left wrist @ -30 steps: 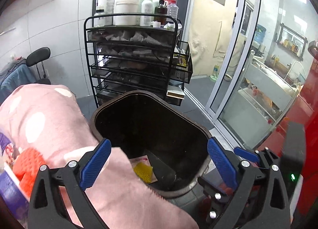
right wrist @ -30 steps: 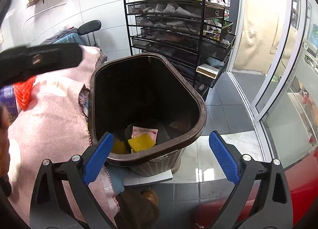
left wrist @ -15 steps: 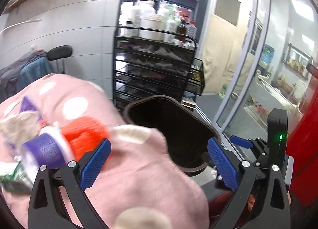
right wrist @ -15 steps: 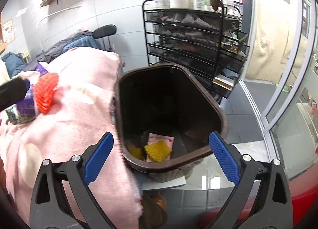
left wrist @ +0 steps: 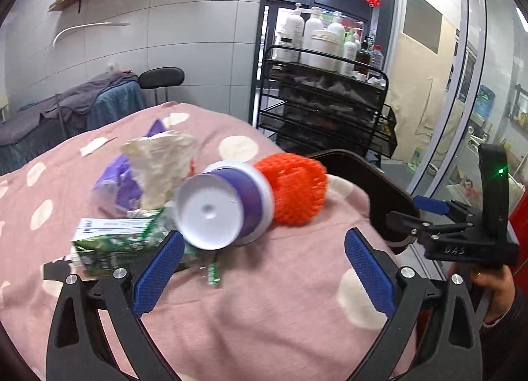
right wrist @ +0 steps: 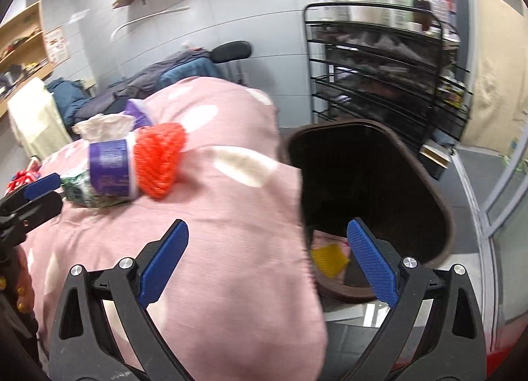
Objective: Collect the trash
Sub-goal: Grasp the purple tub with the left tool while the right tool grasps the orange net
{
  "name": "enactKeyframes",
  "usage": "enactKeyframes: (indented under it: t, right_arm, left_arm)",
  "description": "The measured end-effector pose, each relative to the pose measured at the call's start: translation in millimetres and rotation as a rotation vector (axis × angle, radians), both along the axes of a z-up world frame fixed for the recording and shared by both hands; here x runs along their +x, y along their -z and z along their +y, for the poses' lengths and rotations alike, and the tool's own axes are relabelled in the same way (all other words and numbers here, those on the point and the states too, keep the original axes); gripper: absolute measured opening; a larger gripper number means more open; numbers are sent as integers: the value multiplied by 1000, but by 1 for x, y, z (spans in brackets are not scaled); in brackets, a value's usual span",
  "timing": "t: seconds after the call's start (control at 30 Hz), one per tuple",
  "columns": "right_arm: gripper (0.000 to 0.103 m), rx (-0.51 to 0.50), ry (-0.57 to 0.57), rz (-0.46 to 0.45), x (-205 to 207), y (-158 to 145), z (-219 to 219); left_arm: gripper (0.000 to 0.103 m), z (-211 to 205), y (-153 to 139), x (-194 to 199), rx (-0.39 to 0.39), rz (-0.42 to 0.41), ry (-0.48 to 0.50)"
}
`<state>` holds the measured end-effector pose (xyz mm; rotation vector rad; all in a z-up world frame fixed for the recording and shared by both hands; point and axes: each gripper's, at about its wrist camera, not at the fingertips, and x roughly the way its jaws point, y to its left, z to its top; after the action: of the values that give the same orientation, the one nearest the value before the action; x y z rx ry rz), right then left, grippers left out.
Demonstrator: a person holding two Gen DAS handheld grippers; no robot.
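While both tools hang over the pink spotted blanket (left wrist: 264, 315), we hold the left gripper (left wrist: 264, 268) with its blue pads spread wide and nothing between them, and the right gripper (right wrist: 267, 259) likewise spread and empty. We see the trash heaped on the blanket: a purple cup (left wrist: 227, 202) lying on its side, an orange mesh ball (left wrist: 293, 192) touching the cup, crumpled tissue (left wrist: 161, 163) behind the cup, a green carton (left wrist: 112, 242) beside it. Just beside the blanket's edge stands the dark bin (right wrist: 442, 216), open, with a yellow scrap (right wrist: 330, 257) inside
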<state>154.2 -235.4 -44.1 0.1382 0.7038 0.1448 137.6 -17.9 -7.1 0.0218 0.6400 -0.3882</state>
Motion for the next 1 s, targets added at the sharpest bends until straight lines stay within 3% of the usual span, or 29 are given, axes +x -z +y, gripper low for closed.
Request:
enactKeyframes:
  t: [0.3,0.63,0.9,1.0]
  right_arm:
    - [95,31,-92,11,13,-6,33]
    - [95,21,-97,19,20,-8,36]
    - [95,19,-112,25,30,-9,40]
    - [95,26,-121,29,35,-10,43]
  left_arm:
    - [90,29,12,30,68,35,79]
    - [90,20,23,63,113,91,167]
    - [69,15,31,72,126,124,167]
    - [69,20,31,70,99,126,156]
